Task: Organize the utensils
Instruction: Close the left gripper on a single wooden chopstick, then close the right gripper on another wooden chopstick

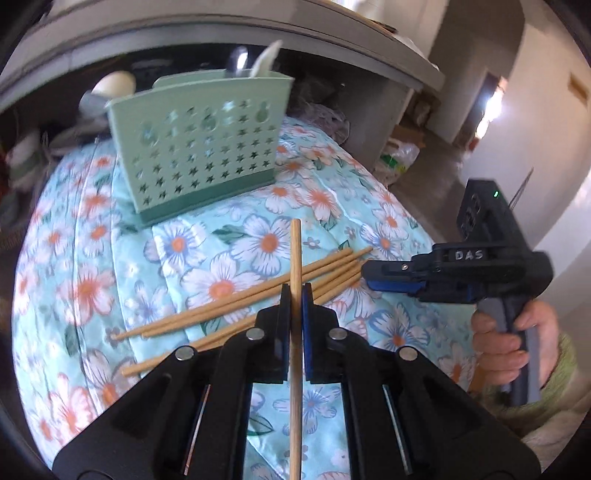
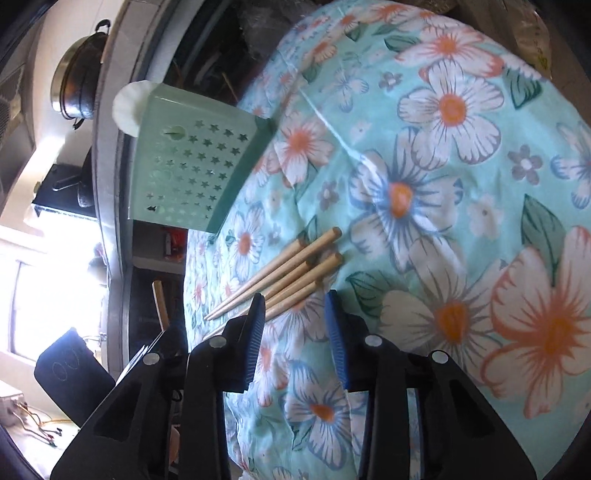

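My left gripper [image 1: 295, 291] is shut on one wooden chopstick [image 1: 295, 254], held upright above the table and pointing toward the green utensil holder [image 1: 199, 147], which stands at the back with a spoon in it. Several more chopsticks [image 1: 258, 295] lie in a loose pile on the floral cloth under it. My right gripper [image 1: 369, 273] hovers at the right end of that pile. In the right wrist view the right gripper [image 2: 295, 302] is open, its left finger beside the thick ends of the chopsticks [image 2: 295, 269]. The holder [image 2: 192, 173] shows at the upper left there.
The floral cloth [image 1: 332, 206] covers the table. A grey counter edge [image 1: 258, 33] runs behind the holder, with clutter beneath it. A metal pot [image 2: 77, 70] sits on the counter. Bags lie on the floor at the right [image 1: 399, 158].
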`<action>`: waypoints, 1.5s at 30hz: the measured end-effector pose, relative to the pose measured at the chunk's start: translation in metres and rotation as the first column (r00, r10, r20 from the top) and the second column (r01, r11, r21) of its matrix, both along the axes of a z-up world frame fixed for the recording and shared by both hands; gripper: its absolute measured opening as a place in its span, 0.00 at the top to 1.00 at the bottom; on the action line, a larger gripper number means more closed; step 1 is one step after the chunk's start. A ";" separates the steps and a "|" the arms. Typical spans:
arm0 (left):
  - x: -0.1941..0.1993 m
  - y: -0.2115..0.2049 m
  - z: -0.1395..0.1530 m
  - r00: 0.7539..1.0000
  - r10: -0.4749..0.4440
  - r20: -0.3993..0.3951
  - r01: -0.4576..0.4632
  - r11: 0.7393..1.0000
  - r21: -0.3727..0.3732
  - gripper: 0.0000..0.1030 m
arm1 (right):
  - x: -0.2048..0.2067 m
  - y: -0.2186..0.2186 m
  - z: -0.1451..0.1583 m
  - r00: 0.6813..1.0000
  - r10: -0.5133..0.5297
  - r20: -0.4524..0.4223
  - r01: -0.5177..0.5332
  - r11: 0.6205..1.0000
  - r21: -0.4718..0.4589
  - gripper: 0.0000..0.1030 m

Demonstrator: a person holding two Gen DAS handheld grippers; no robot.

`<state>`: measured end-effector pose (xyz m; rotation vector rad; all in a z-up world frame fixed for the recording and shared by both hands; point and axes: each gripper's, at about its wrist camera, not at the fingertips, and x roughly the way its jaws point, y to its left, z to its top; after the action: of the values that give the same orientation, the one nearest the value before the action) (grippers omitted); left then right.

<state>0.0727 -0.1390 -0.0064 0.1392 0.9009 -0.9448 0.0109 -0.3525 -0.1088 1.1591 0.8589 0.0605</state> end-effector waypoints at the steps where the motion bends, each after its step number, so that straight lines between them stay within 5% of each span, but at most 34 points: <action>1: 0.004 0.005 -0.002 0.999 0.017 -0.028 -0.018 1.000 -0.019 0.96 | 0.002 0.000 -0.001 1.000 -0.008 -0.004 0.008 1.000 0.005 0.70; 5: 0.010 0.018 -0.005 0.995 0.063 -0.078 -0.067 0.996 -0.055 0.96 | 0.009 -0.001 -0.007 0.999 -0.036 -0.025 0.036 0.999 0.013 0.83; 14: 0.020 0.029 -0.003 0.988 0.108 -0.113 -0.120 0.988 -0.100 0.96 | -0.004 0.000 0.005 0.998 -0.056 0.006 0.056 0.998 0.004 0.87; 18: 0.024 0.031 -0.005 0.985 0.121 -0.126 -0.134 0.986 -0.102 0.96 | -0.013 -0.002 0.014 0.997 -0.071 0.028 0.072 0.997 -0.022 0.88; 29: 0.026 0.036 -0.005 0.981 0.142 -0.133 -0.156 0.982 -0.102 0.96 | -0.025 -0.017 -0.001 0.990 -0.135 0.037 0.130 0.985 0.112 0.88; 45: 0.029 0.039 -0.005 0.979 0.157 -0.131 -0.171 0.980 -0.103 0.96 | -0.017 0.005 -0.003 0.996 -0.082 -0.019 0.084 0.984 0.157 0.82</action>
<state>0.1014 -0.1002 -0.0113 -0.0913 0.9532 -0.8543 -0.0066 -0.3477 -0.1123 1.3442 0.8269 0.0539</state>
